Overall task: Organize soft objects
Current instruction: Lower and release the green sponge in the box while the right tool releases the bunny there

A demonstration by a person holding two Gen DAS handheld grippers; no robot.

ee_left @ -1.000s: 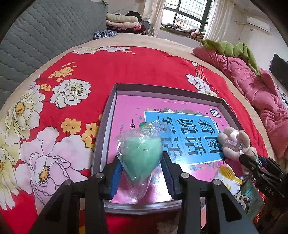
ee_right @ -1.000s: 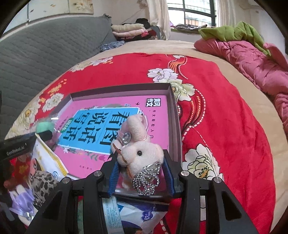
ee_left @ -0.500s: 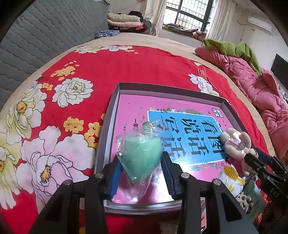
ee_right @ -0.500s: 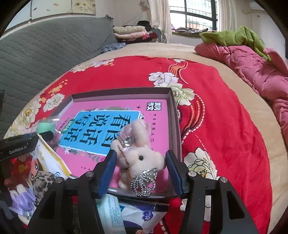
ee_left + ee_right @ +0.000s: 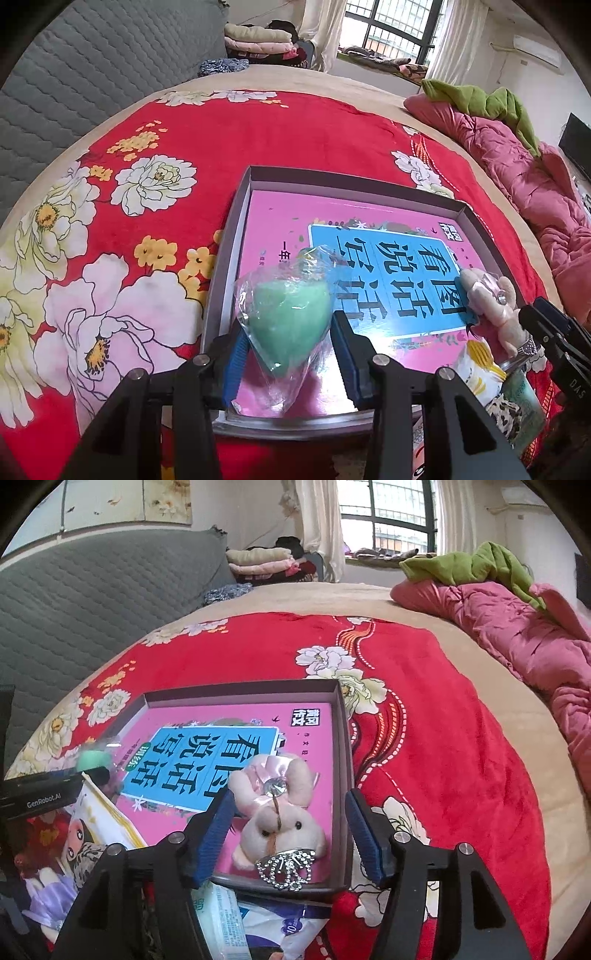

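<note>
Two views, left wrist: left tongs (image 5: 288,349) clenched on bagged green sponge (image 5: 290,317) over near edge of grey tray (image 5: 236,221), right wrist: right tongs (image 5: 290,825) opening, released, pink plush bunny (image 5: 280,812) lying between them in tray corner.

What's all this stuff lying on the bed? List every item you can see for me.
Box: one, grey, on the red blanket.
Book: one, pink and blue, flat inside the box.
Plush bunny: one, pale pink with a rhinestone charm, lying in the box's near right corner.
Green sponge: one, teal, in a clear bag, above the box's near left.
Doll: one, purple dress, in front of the box.
Snack packet: one, white and yellow, beside the doll.
Blanket: one, red with flowers, on the bed.
Quilt: one, pink, far right.
Left tongs: gripping the bagged sponge.
Right tongs: opening; bunny between, untouched.
</note>
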